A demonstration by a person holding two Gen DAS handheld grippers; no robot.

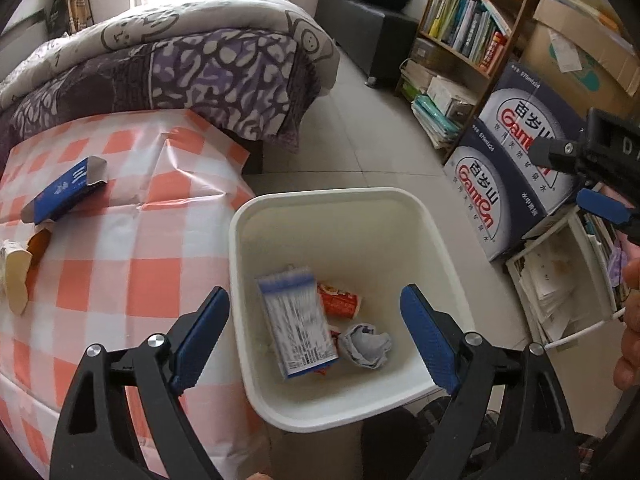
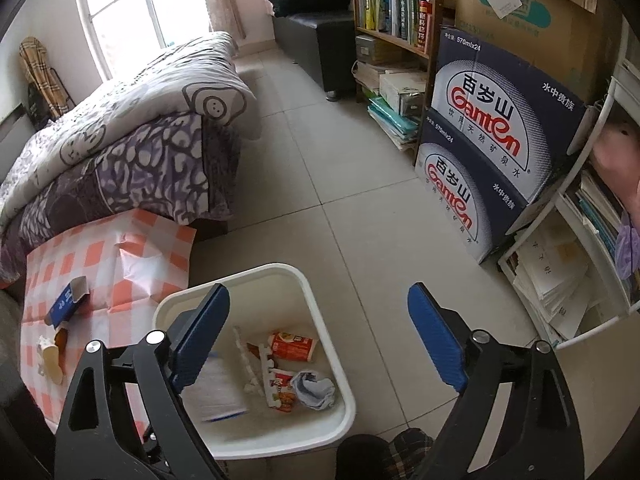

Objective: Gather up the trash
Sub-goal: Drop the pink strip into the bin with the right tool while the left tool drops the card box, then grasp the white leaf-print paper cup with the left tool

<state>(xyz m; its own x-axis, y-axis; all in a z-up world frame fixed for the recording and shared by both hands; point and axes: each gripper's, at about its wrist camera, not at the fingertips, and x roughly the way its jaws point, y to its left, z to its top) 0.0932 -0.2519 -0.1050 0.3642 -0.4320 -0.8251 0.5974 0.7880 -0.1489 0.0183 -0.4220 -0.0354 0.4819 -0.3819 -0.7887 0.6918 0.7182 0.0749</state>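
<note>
A white bin (image 1: 320, 194) stands on the tiled floor beside a low table with an orange-checked cloth (image 1: 120, 280). My left gripper (image 1: 315, 292) hangs open over the bin, nothing between its pads. Below it a blue-and-white carton (image 1: 296, 320) shows blurred inside the bin, beside a red packet (image 1: 340, 300) and crumpled grey paper (image 1: 364, 344). My right gripper (image 2: 319, 288) is open and empty above the bin's (image 2: 256, 272) right rim; it also shows at the right edge (image 1: 576, 178) of the left wrist view. On the cloth lie a blue box (image 1: 64, 192) and a yellowish scrap (image 1: 16, 276).
A bed with a purple quilt (image 2: 140, 152) stands behind the table. Stacked Ganten water boxes (image 2: 480, 152), a bookshelf (image 2: 392, 20) and a white rack of papers (image 2: 560, 280) line the right side. Open tiled floor (image 2: 340, 160) lies between. A person's feet (image 2: 400, 452) are by the bin.
</note>
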